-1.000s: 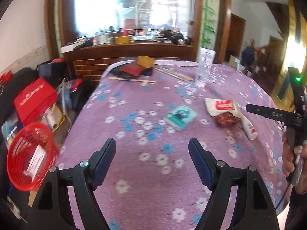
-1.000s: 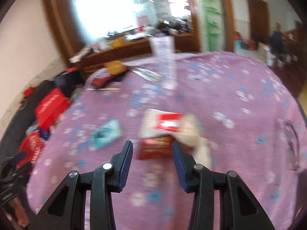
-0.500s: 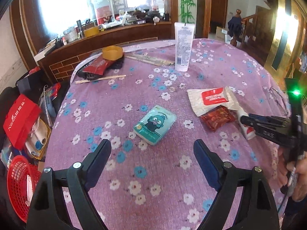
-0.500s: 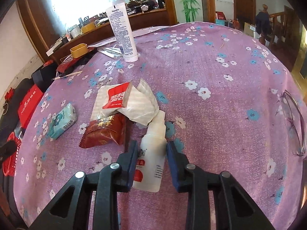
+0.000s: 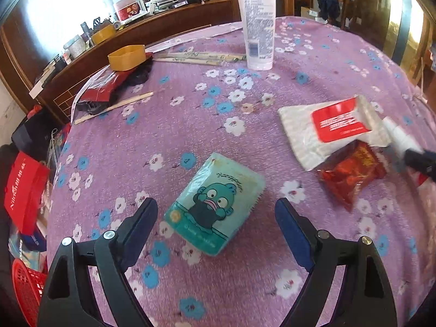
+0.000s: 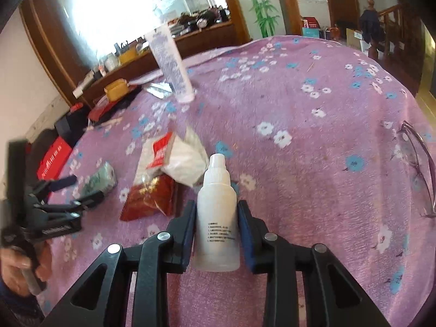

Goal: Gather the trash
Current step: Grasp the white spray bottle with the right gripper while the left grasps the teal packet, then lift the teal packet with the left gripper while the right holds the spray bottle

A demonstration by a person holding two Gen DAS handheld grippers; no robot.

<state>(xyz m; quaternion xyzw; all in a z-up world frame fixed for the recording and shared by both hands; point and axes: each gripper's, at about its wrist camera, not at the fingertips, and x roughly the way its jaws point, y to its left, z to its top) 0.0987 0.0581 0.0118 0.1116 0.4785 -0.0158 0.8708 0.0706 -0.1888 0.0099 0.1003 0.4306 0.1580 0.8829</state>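
My right gripper (image 6: pixel 216 218) is shut on a small white dropper bottle (image 6: pixel 217 215), held just above the purple flowered tablecloth (image 6: pixel 313 141). Left of it lie a red snack wrapper (image 6: pixel 151 197) and a white packet with a red label (image 6: pixel 174 155). My left gripper (image 5: pixel 216 218) is open, its jaws on either side of a teal tissue pack with a cartoon face (image 5: pixel 215 203) lying on the cloth, not touching it. The wrapper (image 5: pixel 351 174) and white packet (image 5: pixel 332 130) lie to its right.
A tall white tube (image 5: pixel 259 19) stands at the back. A yellow dish (image 5: pixel 126 57), chopsticks (image 5: pixel 196 57) and dark bags (image 5: pixel 109 90) lie at the back left. Glasses (image 6: pixel 417 163) lie at the right edge. A red basket (image 5: pixel 24 288) sits on the floor to the left.
My right gripper closed on the dropper bottle and lifted it slightly. My left gripper moved forward and down over the tissue pack, still open.
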